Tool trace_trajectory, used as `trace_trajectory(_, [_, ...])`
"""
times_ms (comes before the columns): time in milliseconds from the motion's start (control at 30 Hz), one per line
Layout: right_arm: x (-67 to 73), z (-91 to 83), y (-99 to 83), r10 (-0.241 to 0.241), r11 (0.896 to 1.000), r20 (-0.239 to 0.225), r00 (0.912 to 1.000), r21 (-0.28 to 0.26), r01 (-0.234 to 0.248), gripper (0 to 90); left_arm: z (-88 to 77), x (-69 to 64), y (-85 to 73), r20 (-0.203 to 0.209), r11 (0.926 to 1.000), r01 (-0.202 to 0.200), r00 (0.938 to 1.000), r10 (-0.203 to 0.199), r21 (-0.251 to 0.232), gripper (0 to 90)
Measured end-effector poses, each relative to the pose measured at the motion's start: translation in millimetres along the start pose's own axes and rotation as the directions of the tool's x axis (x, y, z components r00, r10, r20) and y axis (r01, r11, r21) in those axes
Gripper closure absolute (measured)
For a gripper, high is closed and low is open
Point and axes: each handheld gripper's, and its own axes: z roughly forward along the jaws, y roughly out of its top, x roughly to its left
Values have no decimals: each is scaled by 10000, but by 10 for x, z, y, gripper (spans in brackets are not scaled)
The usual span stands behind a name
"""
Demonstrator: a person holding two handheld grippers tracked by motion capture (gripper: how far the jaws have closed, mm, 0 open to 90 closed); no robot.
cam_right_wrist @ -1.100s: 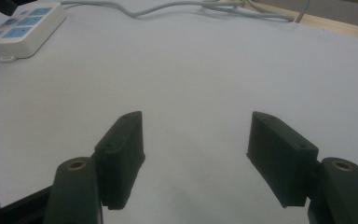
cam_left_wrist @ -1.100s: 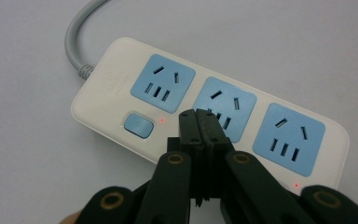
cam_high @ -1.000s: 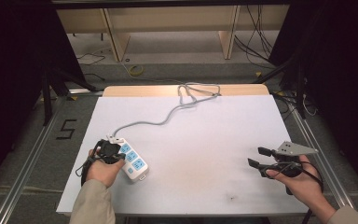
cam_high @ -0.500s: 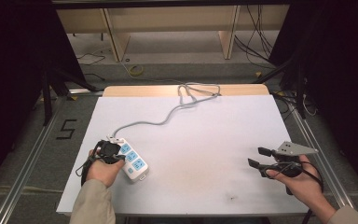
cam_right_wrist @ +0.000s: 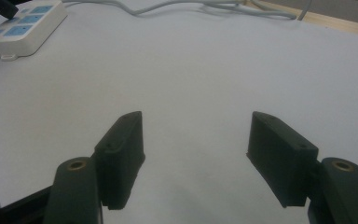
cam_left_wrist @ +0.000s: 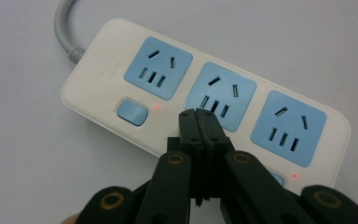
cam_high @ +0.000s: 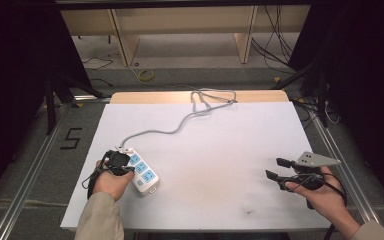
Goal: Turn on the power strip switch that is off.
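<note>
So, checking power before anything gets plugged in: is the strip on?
On: small red lights glow beside two switches on the power strip.

Power strip (cam_high: 141, 171) on the table's (cam_high: 220, 150) left, cable (cam_high: 180, 122) toward far edge.

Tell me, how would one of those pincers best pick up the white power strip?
Probably across the narrow width of the power strip, coming from above with one jaw on each long side. It lies flat, sockets up, and its long edges are straight and parallel, so the pads would seat squarely. Gripping near the middle should balance it, though the cord at the far end may tug.
</note>
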Motion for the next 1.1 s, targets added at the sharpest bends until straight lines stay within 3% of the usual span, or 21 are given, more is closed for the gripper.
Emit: trace_trajectory(1100, [7, 6, -9, -37, 9999, -85, 10000, 137, 38, 359, 22, -21, 34, -191, 9994, 194, 9996, -189, 284, 899])
